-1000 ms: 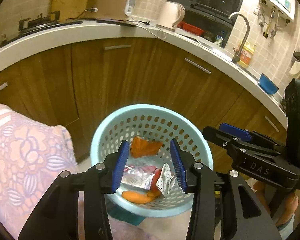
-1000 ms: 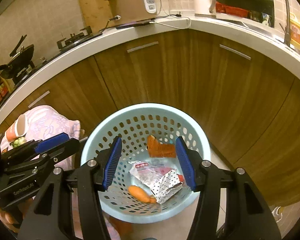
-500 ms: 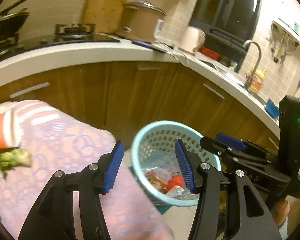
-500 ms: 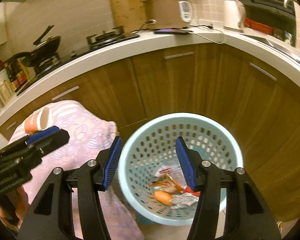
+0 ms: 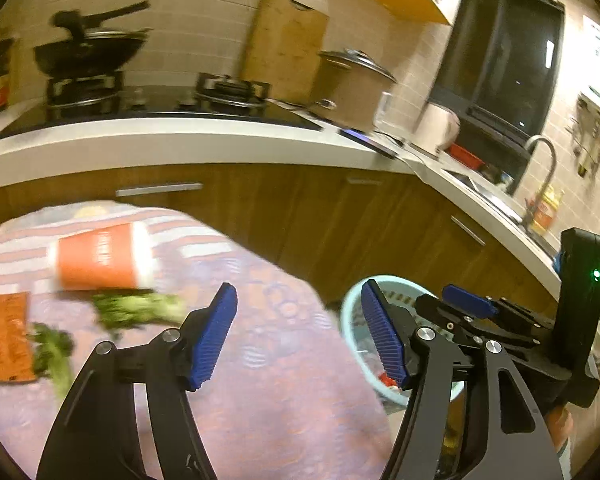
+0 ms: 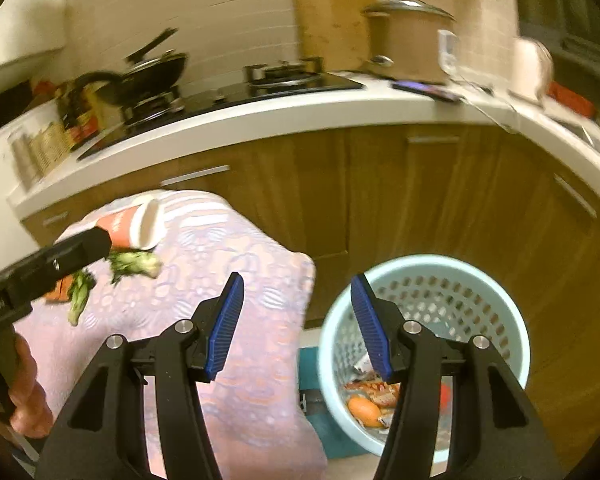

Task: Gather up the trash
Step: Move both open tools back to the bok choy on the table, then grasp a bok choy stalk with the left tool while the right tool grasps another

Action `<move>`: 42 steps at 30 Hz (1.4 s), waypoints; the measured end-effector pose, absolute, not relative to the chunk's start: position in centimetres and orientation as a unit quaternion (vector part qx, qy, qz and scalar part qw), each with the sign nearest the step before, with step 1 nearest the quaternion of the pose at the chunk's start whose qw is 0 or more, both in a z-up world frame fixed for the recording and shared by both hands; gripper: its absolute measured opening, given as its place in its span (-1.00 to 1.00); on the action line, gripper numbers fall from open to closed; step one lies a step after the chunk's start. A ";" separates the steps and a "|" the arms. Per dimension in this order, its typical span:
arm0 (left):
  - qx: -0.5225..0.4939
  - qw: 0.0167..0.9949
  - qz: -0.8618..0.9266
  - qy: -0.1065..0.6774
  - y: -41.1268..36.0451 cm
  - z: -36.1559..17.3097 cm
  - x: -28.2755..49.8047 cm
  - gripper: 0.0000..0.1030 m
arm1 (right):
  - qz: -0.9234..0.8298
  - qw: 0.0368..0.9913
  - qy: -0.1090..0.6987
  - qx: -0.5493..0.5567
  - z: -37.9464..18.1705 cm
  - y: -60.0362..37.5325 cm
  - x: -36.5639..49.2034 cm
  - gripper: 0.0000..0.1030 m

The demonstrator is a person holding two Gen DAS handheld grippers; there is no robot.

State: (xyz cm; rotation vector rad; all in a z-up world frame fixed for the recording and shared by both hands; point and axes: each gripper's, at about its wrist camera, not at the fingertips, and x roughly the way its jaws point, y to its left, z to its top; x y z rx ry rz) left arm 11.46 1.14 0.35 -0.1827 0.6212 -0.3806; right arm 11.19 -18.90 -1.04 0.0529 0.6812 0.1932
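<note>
A pale blue perforated basket (image 6: 472,280) stands on the floor by the table, with wrappers and orange scraps inside; its rim also shows in the left wrist view (image 5: 352,312). On the pink floral tablecloth (image 5: 284,380) lie an orange paper cup (image 5: 100,258) on its side, green vegetable scraps (image 5: 136,310) and an orange wrapper (image 5: 6,336). My left gripper (image 5: 298,338) is open and empty above the cloth, right of the scraps. My right gripper (image 6: 296,328) is open and empty between the table edge and the basket. The cup (image 6: 134,226) and greens (image 6: 134,264) show at its left.
Wooden cabinets (image 6: 380,188) under a white counter (image 6: 300,116) curve behind the basket. The counter holds a hob with a pan (image 5: 88,50), a rice cooker (image 5: 348,88), a kettle and a sink tap (image 5: 540,164). A teal mat (image 6: 320,400) lies on the floor under the basket.
Both grippers have swung left and up, away from over the basket toward the table. The cup, greens and wrapper have come into view. Both stay open and empty.
</note>
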 end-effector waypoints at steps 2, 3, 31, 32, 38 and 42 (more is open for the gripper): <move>-0.089 0.935 -0.165 0.301 2.8 0.5 11.1 0.22 | 0.116 0.938 0.327 0.014 -0.7 -17.2 11.2 0.01; -0.090 0.937 -0.154 0.300 3.7 0.6 10.9 0.22 | 0.128 0.938 0.323 0.009 -0.5 -16.2 11.3 0.01; -0.143 0.909 0.023 0.391 15.1 -8.5 11.1 0.04 | 0.297 0.872 0.384 -0.059 -7.6 -1.3 19.2 0.01; -0.141 0.908 0.026 0.394 15.1 -8.6 11.2 0.04 | 0.302 0.869 0.386 -0.062 -7.6 -1.1 19.4 0.01; -0.106 0.909 0.044 0.401 14.1 -8.6 11.4 0.03 | 0.315 0.862 0.383 -0.102 -7.9 0.5 20.2 0.01; -0.107 0.909 0.049 0.399 14.3 -8.6 11.4 -0.05 | 0.322 0.854 0.395 -0.110 -8.5 1.0 21.0 0.01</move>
